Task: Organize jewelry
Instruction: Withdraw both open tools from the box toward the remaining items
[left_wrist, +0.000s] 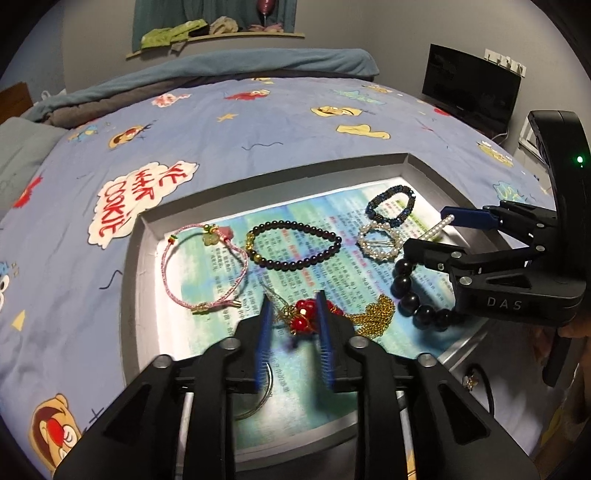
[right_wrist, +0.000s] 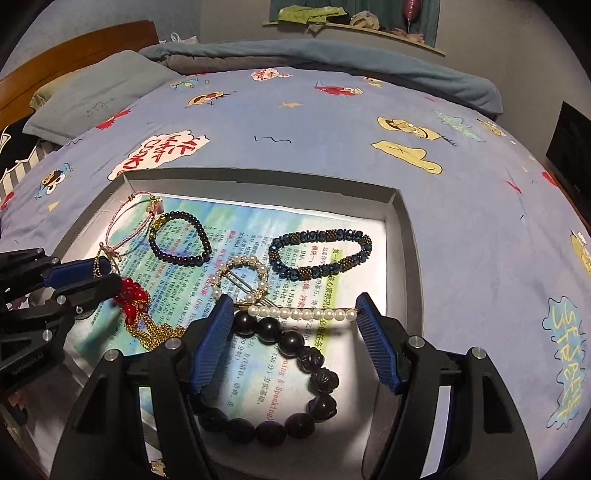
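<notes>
Left wrist view gives you the widest sweep: the blue cartoon bedspread (left_wrist: 280, 122) fills the upper half, bare out to the folded blanket (left_wrist: 221, 70) at the top edge. The shallow grey tray (left_wrist: 136, 258) sits in the centre, lined with a printed page (left_wrist: 295, 229), and its raised walls close in the far and left sides.

Inside, the big black bead bracelet (right_wrist: 295, 387) takes the lower middle of the right wrist view. The pink cord bracelet (left_wrist: 207, 266) lies near the tray's left wall, the dark bead bracelet (left_wrist: 295, 245) is just beside it, and the blue bead bracelet (left_wrist: 391, 205) sits toward the far right corner. The gold chain (left_wrist: 373, 314) spreads at centre, with bare page between it and the dark bead bracelet.

Your right gripper (right_wrist: 291, 328) stands wide apart; the pearl bar clip (right_wrist: 303, 314) spans the gap, its right end at the right pad; whether the left pad touches it, I cannot tell. The pearl ring clip (right_wrist: 243, 275) lies just beyond.

Your left gripper (left_wrist: 295, 317) is parted, the red bead charm (left_wrist: 304, 317) between its pads, blurred, with a gap on the left side.
</notes>
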